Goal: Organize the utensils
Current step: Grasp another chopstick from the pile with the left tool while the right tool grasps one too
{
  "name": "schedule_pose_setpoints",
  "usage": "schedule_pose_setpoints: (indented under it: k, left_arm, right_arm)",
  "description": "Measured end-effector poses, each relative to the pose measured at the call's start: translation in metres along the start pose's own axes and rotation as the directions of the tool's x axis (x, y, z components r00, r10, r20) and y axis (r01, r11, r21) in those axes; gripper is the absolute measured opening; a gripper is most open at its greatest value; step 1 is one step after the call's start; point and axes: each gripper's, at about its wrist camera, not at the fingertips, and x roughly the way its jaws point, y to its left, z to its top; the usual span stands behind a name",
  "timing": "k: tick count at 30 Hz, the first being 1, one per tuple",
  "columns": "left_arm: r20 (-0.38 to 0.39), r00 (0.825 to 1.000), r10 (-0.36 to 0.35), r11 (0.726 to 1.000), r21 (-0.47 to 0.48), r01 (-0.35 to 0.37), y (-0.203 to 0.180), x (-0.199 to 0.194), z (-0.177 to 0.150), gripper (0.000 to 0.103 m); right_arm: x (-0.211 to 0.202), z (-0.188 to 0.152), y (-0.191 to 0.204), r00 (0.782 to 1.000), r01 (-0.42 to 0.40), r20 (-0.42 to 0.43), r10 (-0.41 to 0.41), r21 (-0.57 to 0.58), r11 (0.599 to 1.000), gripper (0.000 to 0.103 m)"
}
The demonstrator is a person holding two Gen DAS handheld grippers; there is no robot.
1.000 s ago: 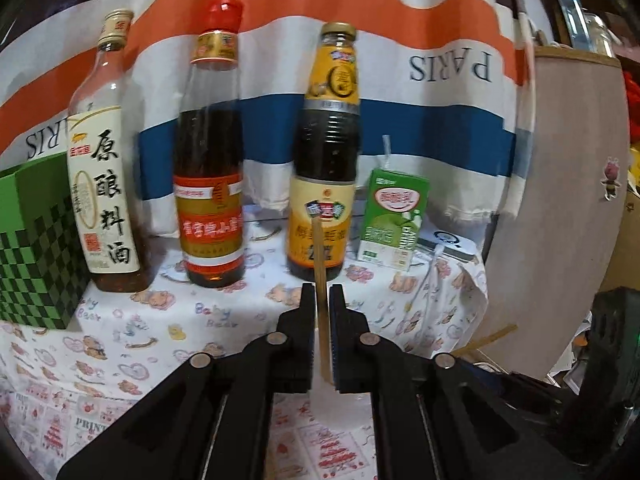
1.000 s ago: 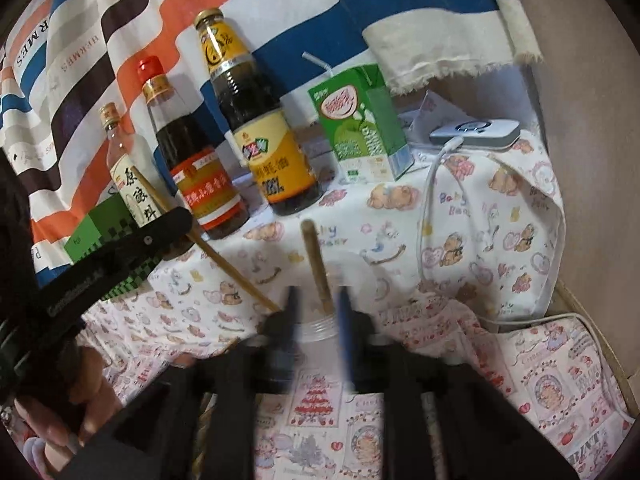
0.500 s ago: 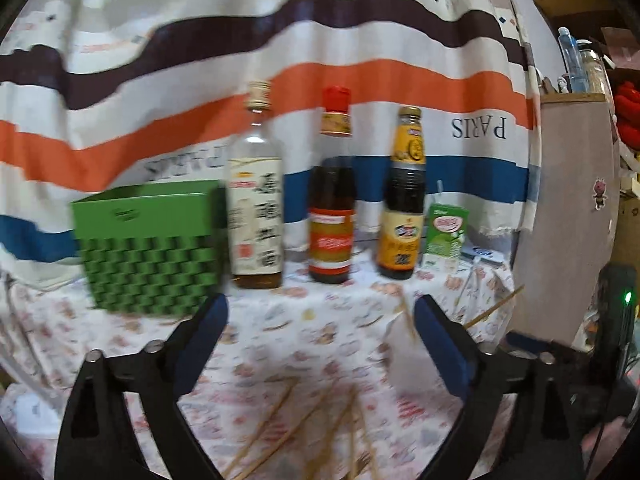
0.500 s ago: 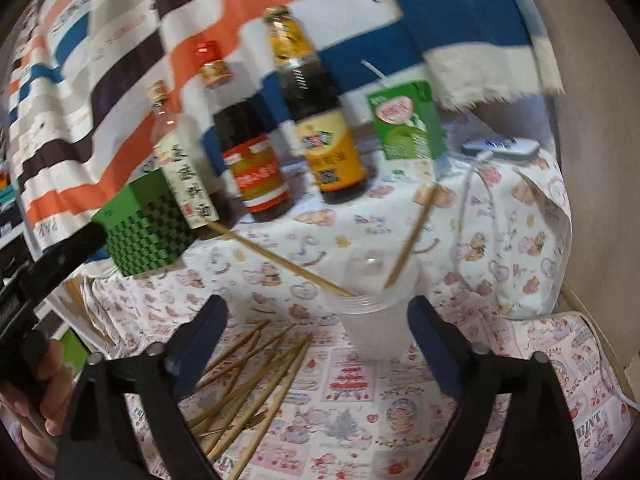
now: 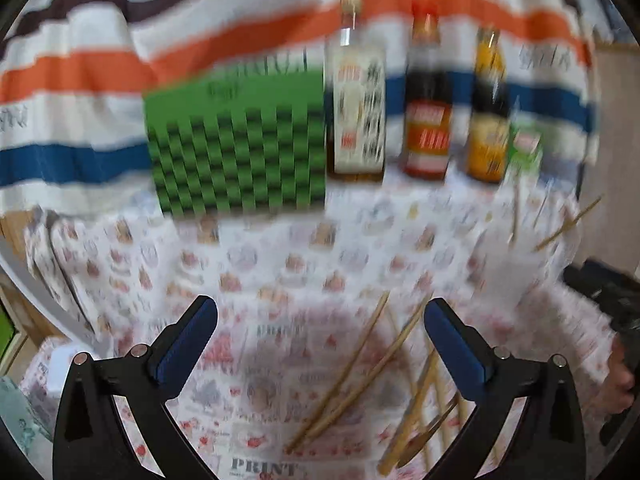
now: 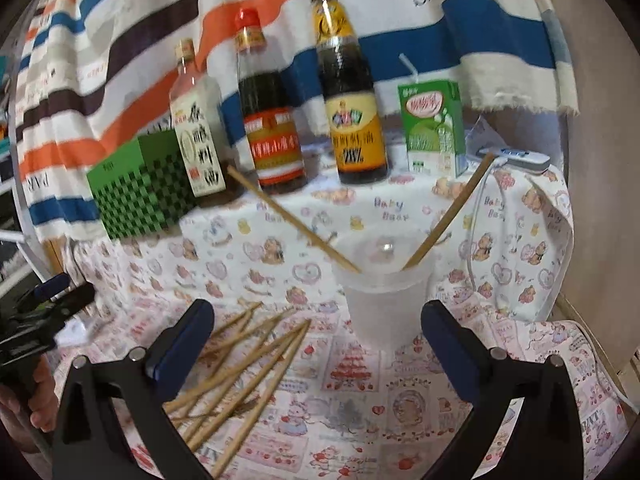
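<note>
Striped cloth [image 5: 80, 80] hangs behind the patterned tablecloth [image 5: 280, 248]. Left wrist view, blurred: the left gripper [image 5: 320, 320] has just been opening and stands wide, nothing between its jaws — loose chopsticks [image 5: 352, 380] lie just ahead. Right wrist view: the right gripper [image 6: 318, 322], likewise just opened and empty, faces a clear cup [image 6: 384, 304] holding two chopsticks [image 6: 448, 216] — others scattered left of it.

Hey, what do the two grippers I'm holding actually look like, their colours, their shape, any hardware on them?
Both look the same. The left gripper and right gripper each have two black angular arms spreading in a V, with triangular cut-outs lower down and small silver round pins at the joints. Each jaw is faced with a dark blue pad. No cables, markings or sleeves show on either.
</note>
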Motion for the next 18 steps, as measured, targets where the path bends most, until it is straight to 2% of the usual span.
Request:
schedule_pose_setpoints:
  k: [3, 6, 8, 10, 11, 15, 16, 18]
  left_arm:
    - [-0.106, 0.994, -0.039, 0.998, -0.061, 0.033, 0.007, 0.025, -0.01, 0.103]
    - [-0.185, 0.979, -0.089, 0.993, -0.097, 0.072, 0.01, 0.041, -0.018, 0.102]
    - [-0.227, 0.965, -0.13, 0.988, -0.112, 0.106, 0.01, 0.048, -0.022, 0.097]
    - [-0.264, 0.95, -0.166, 0.983, -0.126, 0.137, 0.009, 0.054, -0.025, 0.081]
    - [-0.285, 0.939, -0.193, 0.978, -0.136, 0.16, 0.008, 0.057, -0.027, 0.077]
    - [-0.358, 0.887, -0.29, 0.955, -0.17, 0.244, 0.003, 0.064, -0.032, 0.045]
    - [-0.375, 0.882, -0.286, 0.957, -0.165, 0.24, 0.0, 0.067, -0.034, 0.04]
    - [-0.398, 0.882, -0.252, 0.967, -0.137, 0.215, -0.006, 0.07, -0.038, 0.036]
  right_arm:
    - [0.004, -0.004, 0.001, 1.0, 0.011, -0.016, -0.011, -0.015, 1.0, 0.103]
    - [0.007, -0.006, 0.001, 0.999, 0.017, -0.032, -0.018, -0.019, 1.0, 0.103]
    - [0.009, -0.007, 0.0, 0.999, 0.021, -0.038, -0.021, -0.014, 1.0, 0.103]
    - [0.01, -0.006, -0.003, 0.999, 0.028, -0.045, -0.028, -0.006, 1.0, 0.103]
    - [0.011, -0.006, -0.004, 0.998, 0.033, -0.049, -0.033, 0.0, 0.999, 0.103]
    - [0.014, -0.006, -0.009, 0.997, 0.025, -0.077, -0.023, 0.028, 0.999, 0.103]
    - [0.015, -0.007, -0.009, 0.996, 0.023, -0.082, -0.02, 0.031, 0.999, 0.103]
    - [0.017, -0.007, -0.01, 0.995, 0.018, -0.098, -0.014, 0.039, 0.999, 0.103]
